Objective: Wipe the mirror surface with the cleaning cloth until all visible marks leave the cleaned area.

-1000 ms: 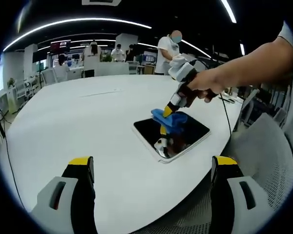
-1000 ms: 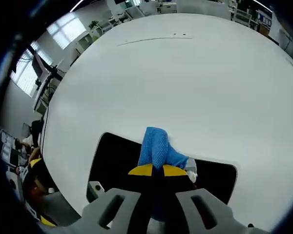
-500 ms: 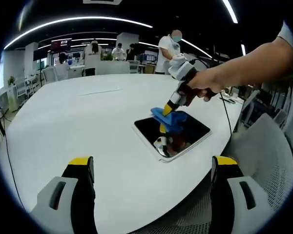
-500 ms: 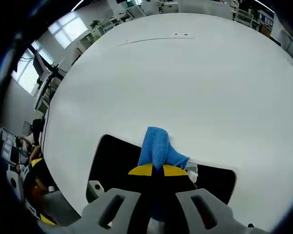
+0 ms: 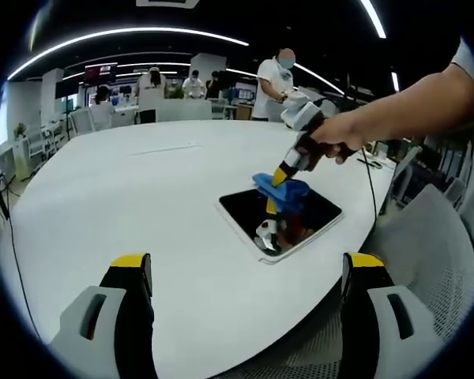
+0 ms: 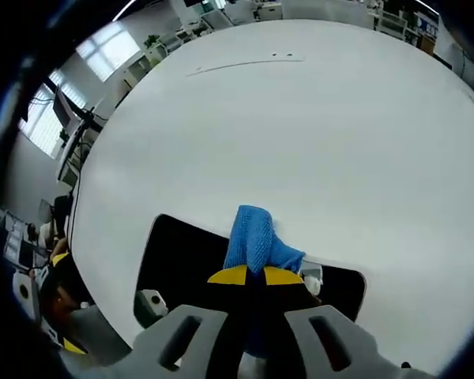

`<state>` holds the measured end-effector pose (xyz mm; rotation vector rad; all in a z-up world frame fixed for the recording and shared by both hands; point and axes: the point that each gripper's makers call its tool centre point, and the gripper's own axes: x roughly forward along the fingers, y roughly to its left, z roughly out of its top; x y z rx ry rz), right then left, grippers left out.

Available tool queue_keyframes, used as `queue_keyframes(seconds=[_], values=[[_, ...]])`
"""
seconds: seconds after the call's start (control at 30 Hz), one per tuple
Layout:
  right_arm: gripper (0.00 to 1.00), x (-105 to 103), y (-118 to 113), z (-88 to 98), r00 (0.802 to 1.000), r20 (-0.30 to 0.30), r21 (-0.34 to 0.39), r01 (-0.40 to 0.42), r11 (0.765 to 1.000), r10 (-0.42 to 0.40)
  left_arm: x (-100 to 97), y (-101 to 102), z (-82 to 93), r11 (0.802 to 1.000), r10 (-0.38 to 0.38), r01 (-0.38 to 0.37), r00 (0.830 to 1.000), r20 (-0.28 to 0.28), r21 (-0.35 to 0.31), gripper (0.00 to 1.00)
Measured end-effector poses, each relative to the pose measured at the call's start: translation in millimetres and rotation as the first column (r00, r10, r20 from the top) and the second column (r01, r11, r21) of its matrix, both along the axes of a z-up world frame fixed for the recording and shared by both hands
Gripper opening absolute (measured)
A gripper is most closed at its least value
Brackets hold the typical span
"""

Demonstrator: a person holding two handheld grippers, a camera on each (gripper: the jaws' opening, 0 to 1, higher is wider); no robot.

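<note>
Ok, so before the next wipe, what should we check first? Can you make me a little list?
1. Cloth pinched tight in the right gripper: ok.
2. Cloth resting on the mirror: ok, it sits at the far edge.
3. Left gripper out of the way: ok, open and back from the mirror.
4. Mirror fully on the table: ok, though close to the near edge.
5. Marks gone from the glass: cannot tell, reflections hide the surface.

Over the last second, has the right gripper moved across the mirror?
Yes. In the left gripper view the right gripper and its blue cloth have shifted slightly toward the mirror's far right edge.
</note>
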<state>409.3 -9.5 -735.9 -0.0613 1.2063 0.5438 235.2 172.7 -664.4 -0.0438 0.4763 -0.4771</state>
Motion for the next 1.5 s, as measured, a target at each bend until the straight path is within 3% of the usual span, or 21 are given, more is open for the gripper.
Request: queue_keyframes(seconds=[0.63, 1.07, 1.27, 1.5], values=[[0.0, 3, -21, 0.3, 0.999, -0.002, -0.026, 0.034, 0.999, -0.034, 0.1, 0, -2.5, 1.0, -0.002, 0.002, 1.0, -0.011, -0.007, 0.99], [0.0, 3, -22, -1.2, 0.998, 0.01, -0.018, 0.067, 0.998, -0.067, 0.4, 1, -2.2, 1.0, 0.0, 0.0, 1.0, -0.006, -0.004, 0.99], [0.0, -6, -25, -0.6, 0.994, 0.001, -0.004, 0.105, 0.994, -0.105, 0.0, 0, -2.1, 1.0, -0.001, 0.001, 1.0, -0.01, -0.007, 0.99], [0.0, -14, -27, -1.2, 0.991, 0.031, -0.006, 0.128, 0.992, -0.128, -0.2, -1, -1.3, 1.0, -0.003, 0.003, 1.0, -0.008, -0.004, 0.99]])
